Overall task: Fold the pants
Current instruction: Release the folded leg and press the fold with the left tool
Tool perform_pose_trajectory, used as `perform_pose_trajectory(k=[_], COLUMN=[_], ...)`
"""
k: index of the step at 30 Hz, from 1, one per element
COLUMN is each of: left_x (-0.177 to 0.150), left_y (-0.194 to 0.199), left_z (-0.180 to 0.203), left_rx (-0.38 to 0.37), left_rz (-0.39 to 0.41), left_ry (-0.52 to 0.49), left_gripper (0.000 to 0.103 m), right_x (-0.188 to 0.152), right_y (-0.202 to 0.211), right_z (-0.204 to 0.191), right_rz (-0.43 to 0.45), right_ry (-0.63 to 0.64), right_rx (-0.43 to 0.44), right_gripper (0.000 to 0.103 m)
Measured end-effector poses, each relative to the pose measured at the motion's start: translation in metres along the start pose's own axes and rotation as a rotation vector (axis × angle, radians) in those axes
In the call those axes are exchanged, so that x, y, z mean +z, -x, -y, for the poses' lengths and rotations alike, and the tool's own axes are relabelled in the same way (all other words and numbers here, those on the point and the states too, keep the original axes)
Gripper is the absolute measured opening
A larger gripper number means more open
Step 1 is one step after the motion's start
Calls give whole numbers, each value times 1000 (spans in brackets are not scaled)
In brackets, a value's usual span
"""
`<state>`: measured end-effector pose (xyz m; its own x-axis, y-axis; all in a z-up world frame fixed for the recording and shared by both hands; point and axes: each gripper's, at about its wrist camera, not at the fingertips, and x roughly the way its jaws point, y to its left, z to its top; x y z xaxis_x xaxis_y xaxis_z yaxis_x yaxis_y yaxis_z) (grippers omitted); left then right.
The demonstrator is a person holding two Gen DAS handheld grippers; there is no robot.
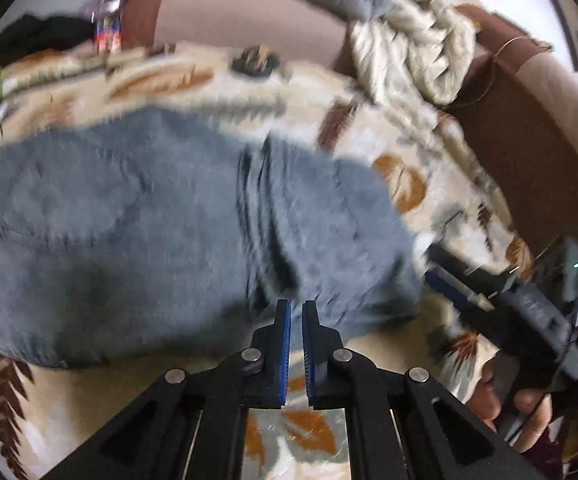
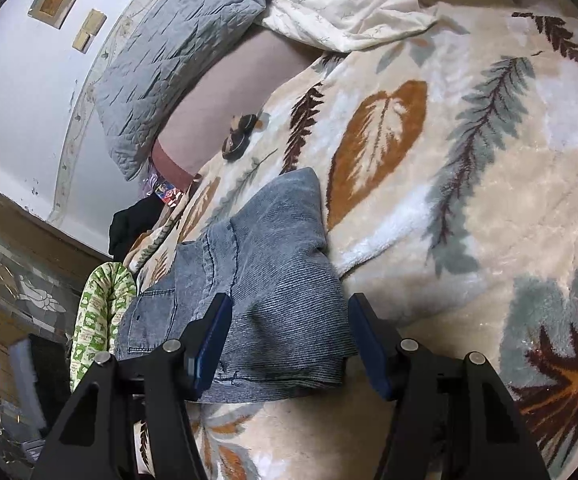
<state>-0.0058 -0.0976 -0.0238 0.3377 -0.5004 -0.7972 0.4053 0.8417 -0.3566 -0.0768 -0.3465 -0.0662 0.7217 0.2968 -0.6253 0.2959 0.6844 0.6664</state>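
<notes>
Grey-blue jeans (image 1: 161, 232) lie folded on a leaf-patterned blanket (image 1: 405, 184). My left gripper (image 1: 296, 307) is shut, its blue pads a narrow slit apart, with the tips at the jeans' near edge. The blur hides whether any cloth is nipped between them. In the right wrist view the jeans (image 2: 277, 264) run away from me toward the left. My right gripper (image 2: 289, 304) stands open with its jaws either side of the near folded end, the pads off the cloth. The left wrist view shows that gripper's fingers (image 1: 453, 286) at the jeans' right end, held by a hand (image 1: 529, 412).
The blanket (image 2: 469, 184) covers the bed. A crumpled cream sheet (image 1: 409, 44), a grey quilted pillow (image 2: 169, 60) and a small dark object (image 2: 239, 136) lie toward the headboard. A green patterned cloth (image 2: 97, 312) and dark clothing (image 2: 133, 224) sit by the bed's left edge.
</notes>
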Motion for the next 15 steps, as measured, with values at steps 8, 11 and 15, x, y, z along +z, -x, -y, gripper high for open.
perform_pose_trajectory(k=[8, 11, 15], left_x=[26, 21, 10], left_y=[-25, -45, -62], left_z=[30, 31, 13], left_rx=[-5, 49, 78], left_rz=[36, -6, -51], left_ry=[-49, -54, -9], left_gripper=[7, 7, 7], right_x=[26, 51, 76], right_y=[5, -6, -44], right_z=[-15, -26, -46], right_rz=[12, -8, -92], right_ry=[-23, -50, -1], right_rx=[118, 176, 187], right_gripper=[62, 62, 62])
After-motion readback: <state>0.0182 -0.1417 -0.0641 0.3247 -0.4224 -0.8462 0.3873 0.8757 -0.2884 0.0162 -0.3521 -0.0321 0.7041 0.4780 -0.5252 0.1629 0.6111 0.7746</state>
